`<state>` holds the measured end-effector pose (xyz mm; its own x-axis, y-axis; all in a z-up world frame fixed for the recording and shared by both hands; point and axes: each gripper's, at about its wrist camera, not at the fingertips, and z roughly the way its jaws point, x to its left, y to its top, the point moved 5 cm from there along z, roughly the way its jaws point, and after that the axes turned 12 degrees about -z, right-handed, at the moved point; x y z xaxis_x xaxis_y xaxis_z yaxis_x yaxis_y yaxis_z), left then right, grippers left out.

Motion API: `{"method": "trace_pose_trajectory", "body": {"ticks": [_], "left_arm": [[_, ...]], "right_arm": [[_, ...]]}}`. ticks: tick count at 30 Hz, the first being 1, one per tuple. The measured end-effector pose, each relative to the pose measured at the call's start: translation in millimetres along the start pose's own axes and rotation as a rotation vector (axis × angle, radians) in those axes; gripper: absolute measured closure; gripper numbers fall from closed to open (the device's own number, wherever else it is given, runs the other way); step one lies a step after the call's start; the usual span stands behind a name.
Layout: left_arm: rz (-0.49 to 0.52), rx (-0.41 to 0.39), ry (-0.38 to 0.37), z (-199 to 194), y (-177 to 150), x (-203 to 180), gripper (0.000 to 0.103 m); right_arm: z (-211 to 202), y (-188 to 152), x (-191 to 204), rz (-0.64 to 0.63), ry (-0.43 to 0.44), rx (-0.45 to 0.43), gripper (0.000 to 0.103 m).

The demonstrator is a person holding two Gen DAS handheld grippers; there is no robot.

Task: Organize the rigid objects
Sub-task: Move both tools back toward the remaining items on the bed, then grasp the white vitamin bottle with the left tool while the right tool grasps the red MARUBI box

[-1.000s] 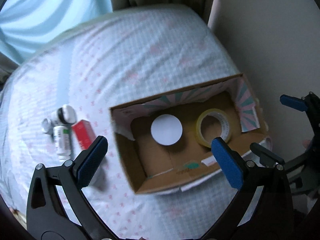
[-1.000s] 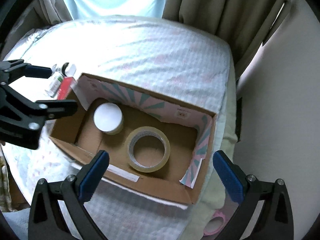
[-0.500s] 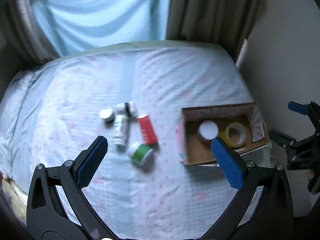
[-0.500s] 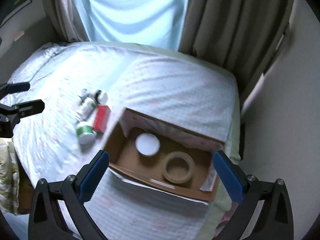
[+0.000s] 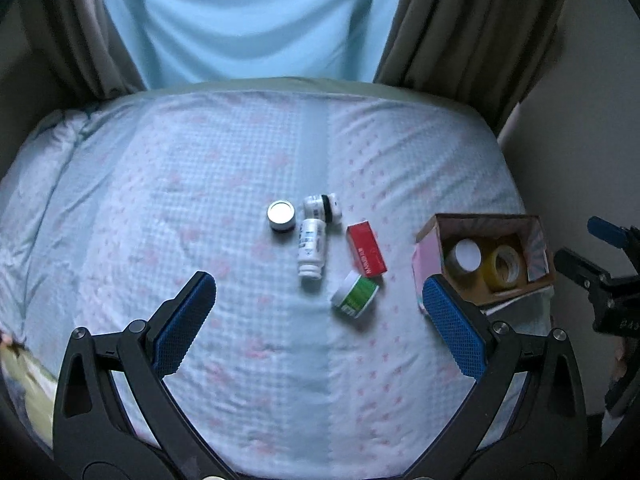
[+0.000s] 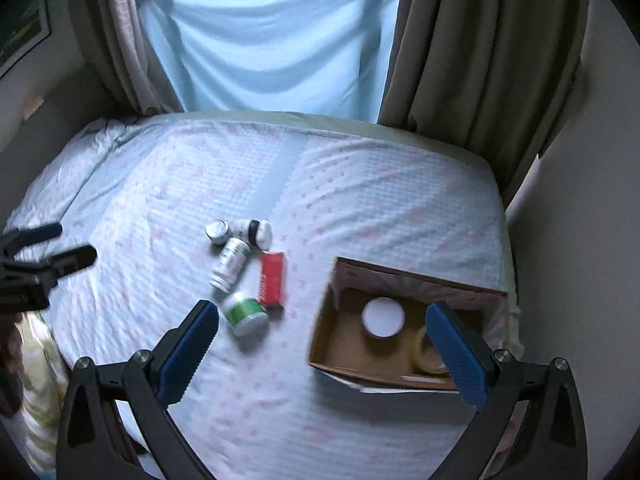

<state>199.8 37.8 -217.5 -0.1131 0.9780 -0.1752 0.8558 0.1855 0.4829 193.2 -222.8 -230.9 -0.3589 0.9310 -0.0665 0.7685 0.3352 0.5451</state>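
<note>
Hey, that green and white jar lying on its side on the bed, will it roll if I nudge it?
Probably. The green and white jar is round and lies on its side, so a nudge across its length could roll it, though the soft bedsheet should damp that. It looks like rigid plastic, so a claw grip should not crush it.

— Any legible print? 
— None: white lettering on flat red carton [image 5: 365, 249] too blurred; label on lying white plastic bottle [image 5: 311, 253] and green-banded white jar [image 5: 355, 294] likewise unreadable.

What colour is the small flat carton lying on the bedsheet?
Red, with white print; the small flat carton shows best in the left wrist view.
</note>
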Motion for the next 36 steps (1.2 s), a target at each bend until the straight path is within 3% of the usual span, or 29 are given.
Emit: {"method": "trace_pose_trajectory", "body": {"ticks": [8,15,23,33,36], "left_arm": [[0.118,0.033,-0.032,23,18,48,0.000],[0.128,0.149,-0.082,81,41,75,0.000],[0.083,0.289,-0.108,169,52,66,0.000],[-0.013,0.446,-0.081,292,42,41,0.001],[-0.022,0.478,-0.060,324,31,35,0.003]], "right_arm": [[31,29,54,0.120,-0.042,0.036,0.000],[81,35,83,0.168,-0.037,0.114,0.000],[156,24,91,0.126,-0.029,0.234,0.000],[258,9,80,0.012,0.013,0.379,0.000],[289,5,78,0.002,0.032,0.419,0.006]]}}
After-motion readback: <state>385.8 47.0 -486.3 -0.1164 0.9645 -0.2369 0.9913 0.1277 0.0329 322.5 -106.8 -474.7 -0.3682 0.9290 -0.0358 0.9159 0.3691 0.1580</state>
